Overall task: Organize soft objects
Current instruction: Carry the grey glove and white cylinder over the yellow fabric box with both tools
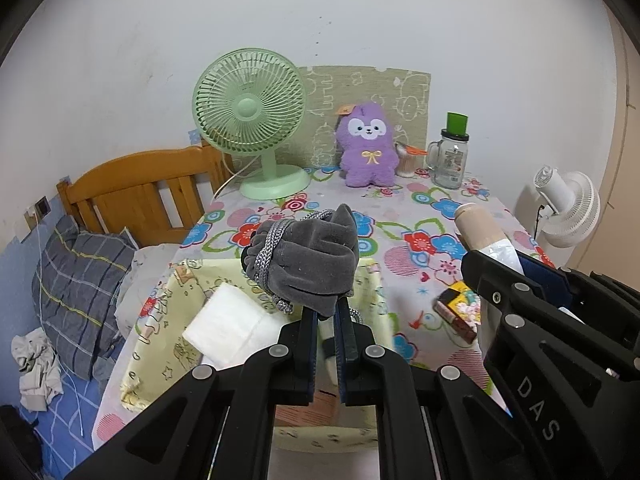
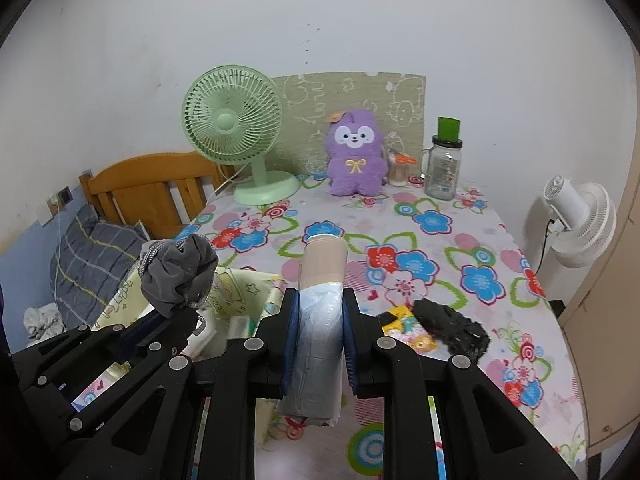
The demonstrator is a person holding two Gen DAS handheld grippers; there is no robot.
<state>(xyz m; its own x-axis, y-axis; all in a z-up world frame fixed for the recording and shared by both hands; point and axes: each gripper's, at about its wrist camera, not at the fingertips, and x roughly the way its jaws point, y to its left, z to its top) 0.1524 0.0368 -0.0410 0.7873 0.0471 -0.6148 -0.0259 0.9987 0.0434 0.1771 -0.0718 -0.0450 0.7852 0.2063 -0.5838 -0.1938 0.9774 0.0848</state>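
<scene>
My left gripper is shut on a grey velvet drawstring pouch wound with a grey cord. It hangs above a pale yellow fabric basket that holds a white foam pad. My right gripper is shut on a roll of plastic bags with a beige band at its far end. The pouch and the left gripper show at the left of the right wrist view. A purple plush toy stands at the back of the flowered table.
A green desk fan and a glass jar with a green lid stand at the back. A small printed packet and a black lace item lie at the right. A white fan stands off the right edge, a bed at the left.
</scene>
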